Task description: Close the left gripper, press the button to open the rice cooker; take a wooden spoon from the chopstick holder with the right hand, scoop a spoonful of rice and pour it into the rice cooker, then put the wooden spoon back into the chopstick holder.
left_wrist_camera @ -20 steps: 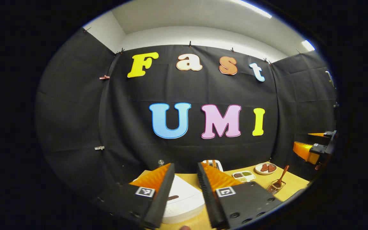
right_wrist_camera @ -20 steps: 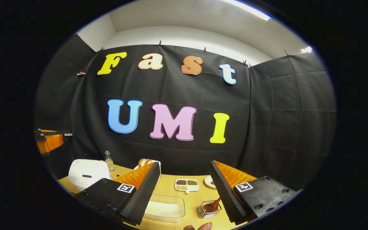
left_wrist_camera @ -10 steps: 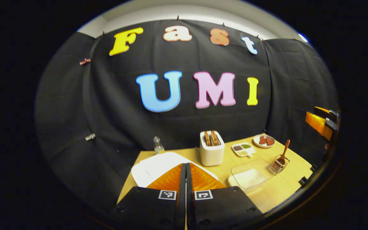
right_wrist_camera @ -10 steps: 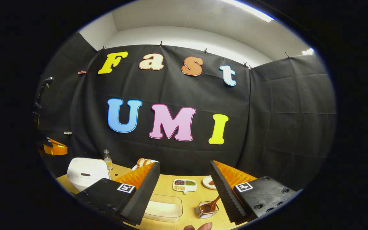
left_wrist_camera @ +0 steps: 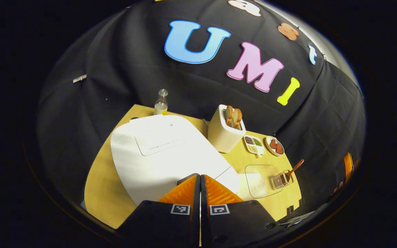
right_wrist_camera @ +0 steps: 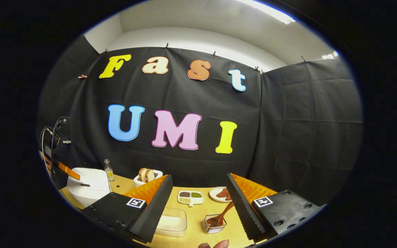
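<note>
Rice cooker (left_wrist_camera: 164,151) sits lid down at the tabletop's (left_wrist_camera: 98,193) left end; I can read no brand on it. My left gripper (left_wrist_camera: 200,179) hides its button, jaws pressed together. My right gripper's (right_wrist_camera: 198,193) jaws are spread, with the wooden spoon (right_wrist_camera: 221,217) in its chopstick holder (right_wrist_camera: 214,225) between them.

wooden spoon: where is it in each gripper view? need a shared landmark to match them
Left gripper view: the wooden spoon is at lower right, handle leaning up-right out of the chopstick holder.
Right gripper view: the spoon is low and centre, standing in the holder between this gripper's open fingers.
Shared landmark: the clear rice container, just left of the holder in both.
</note>
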`<action>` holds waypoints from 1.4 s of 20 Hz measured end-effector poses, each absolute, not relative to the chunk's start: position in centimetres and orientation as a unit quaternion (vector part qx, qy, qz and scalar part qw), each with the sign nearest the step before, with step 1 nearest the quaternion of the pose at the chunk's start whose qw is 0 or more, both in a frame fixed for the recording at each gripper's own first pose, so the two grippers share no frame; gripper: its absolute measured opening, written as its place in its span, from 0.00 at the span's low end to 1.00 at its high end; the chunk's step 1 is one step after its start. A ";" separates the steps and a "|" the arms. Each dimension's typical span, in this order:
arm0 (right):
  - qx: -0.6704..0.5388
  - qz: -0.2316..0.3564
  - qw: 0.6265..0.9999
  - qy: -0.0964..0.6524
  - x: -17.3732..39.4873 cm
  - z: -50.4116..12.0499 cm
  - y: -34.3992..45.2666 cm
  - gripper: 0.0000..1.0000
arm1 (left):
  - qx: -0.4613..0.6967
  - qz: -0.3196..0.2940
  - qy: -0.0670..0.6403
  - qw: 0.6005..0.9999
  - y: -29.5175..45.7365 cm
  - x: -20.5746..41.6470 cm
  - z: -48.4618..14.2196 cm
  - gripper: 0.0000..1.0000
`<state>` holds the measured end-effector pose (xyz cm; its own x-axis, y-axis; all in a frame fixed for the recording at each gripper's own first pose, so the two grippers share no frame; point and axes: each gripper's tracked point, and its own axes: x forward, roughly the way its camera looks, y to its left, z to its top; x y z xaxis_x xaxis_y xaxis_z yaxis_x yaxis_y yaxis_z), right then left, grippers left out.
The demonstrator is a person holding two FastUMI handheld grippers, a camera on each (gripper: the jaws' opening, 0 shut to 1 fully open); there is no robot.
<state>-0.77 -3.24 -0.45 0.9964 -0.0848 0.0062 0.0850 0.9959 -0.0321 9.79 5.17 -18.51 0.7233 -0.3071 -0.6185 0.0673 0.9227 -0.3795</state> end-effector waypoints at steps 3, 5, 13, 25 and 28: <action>-0.019 -0.050 0.999 0.000 -0.8 -0.8 -4.0 0.98 | -0.156 -0.101 0.369 0.911 4.8 10.7 -19.2 0.06; -0.018 -0.053 0.998 0.003 -0.9 -1.1 -4.3 0.98 | -0.148 -0.102 0.376 0.909 4.7 10.9 -19.7 0.06; -0.016 -0.065 0.998 0.009 -0.8 -1.7 -5.5 0.98 | -0.130 -0.097 0.409 0.898 4.5 11.4 -22.1 0.07; -0.016 -0.072 0.997 0.013 -0.5 -2.2 -6.6 0.98 | -0.141 -0.096 0.293 0.941 6.4 12.9 -14.9 0.07; -0.014 -0.069 0.997 0.014 -0.4 -2.4 -6.6 0.98 | -0.129 -0.071 0.210 0.966 8.3 14.1 -10.8 0.07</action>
<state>-0.42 -6.63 -2.37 0.9900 -0.1382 -0.0267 0.1374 0.9900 -0.0308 14.07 8.32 -10.76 0.9014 -0.1914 -0.3885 0.0827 0.9566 -0.2794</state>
